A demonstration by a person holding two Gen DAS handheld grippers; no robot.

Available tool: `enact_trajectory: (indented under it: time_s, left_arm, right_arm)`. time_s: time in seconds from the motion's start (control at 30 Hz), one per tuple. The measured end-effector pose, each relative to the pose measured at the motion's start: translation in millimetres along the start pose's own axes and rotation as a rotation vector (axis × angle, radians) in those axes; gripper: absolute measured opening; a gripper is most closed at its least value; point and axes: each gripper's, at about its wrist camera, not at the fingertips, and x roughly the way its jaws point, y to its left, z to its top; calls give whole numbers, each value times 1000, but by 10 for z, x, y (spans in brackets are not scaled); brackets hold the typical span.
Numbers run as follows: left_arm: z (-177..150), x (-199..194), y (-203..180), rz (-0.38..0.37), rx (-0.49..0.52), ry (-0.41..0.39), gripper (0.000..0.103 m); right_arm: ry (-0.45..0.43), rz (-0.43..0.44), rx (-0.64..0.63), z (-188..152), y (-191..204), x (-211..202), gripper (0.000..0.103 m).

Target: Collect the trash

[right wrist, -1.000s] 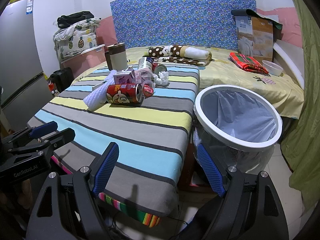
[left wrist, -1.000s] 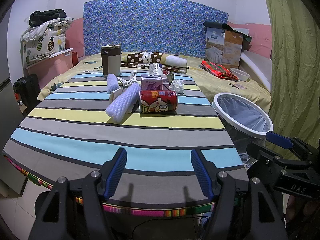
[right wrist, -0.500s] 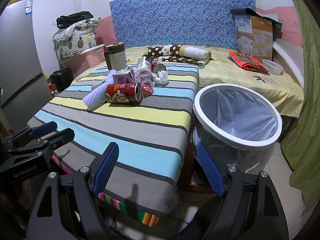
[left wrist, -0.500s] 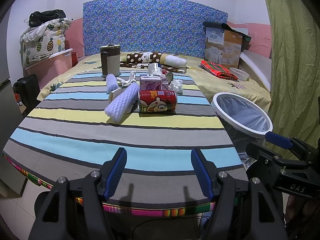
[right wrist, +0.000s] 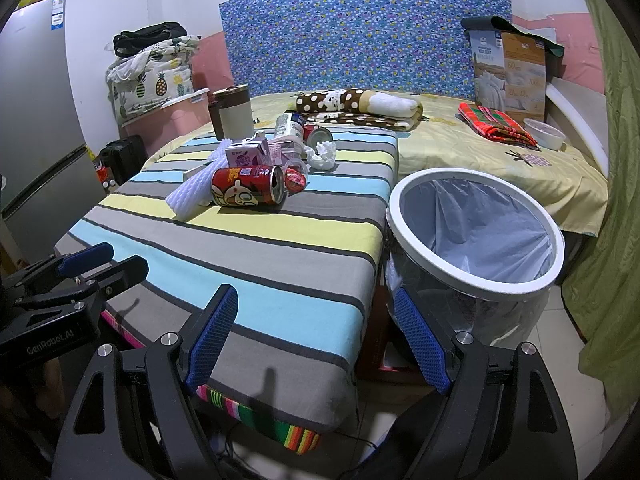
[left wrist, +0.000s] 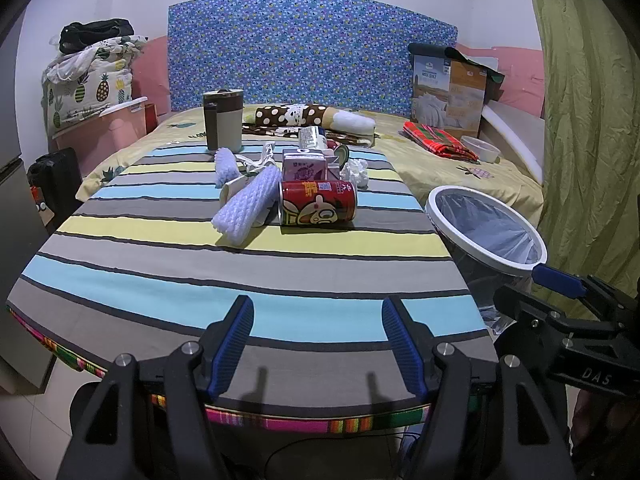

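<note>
Striped cloth is covering the table (left wrist: 248,280) we are facing, and the trash is sitting in a loose pile toward its far edge, well apart from both tools. We are holding the left gripper (left wrist: 316,340) low over the near edge with its blue-padded fingers (left wrist: 232,336) spread wide and nothing between them; the right gripper (right wrist: 316,340) is hanging just off the table's near right corner, equally spread and empty. We judge that both are waiting at the start, since nothing is gripped and the bin liner is looking empty.

Nearest in the pile, the red can (left wrist: 318,208) is lying on its side, its open end facing the table's right edge, with white foam netting (left wrist: 248,210) leaning against its other end. Behind it we are seeing a pink carton (left wrist: 304,166) standing upright and a crumpled tissue (left wrist: 356,172) beside it. A brown-lidded tumbler (left wrist: 224,120) is standing at the far edge; whether it counts as trash we cannot tell.

The white-rimmed bin (right wrist: 476,232) is standing on the floor against the table's right edge, probably so that pieces can be carried sideways and dropped in.
</note>
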Motion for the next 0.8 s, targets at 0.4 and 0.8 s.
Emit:
enact_trajectory:
  time_s: [0.4,0.8]
  left_arm:
    - [-14,96,23,-8,-2,13,69]
    - [159,404,339,36,-25,34,69]
  right_arm:
    - [13,9,4,12,1,61,81]
    - [42,61,-19,246,13,355,81]
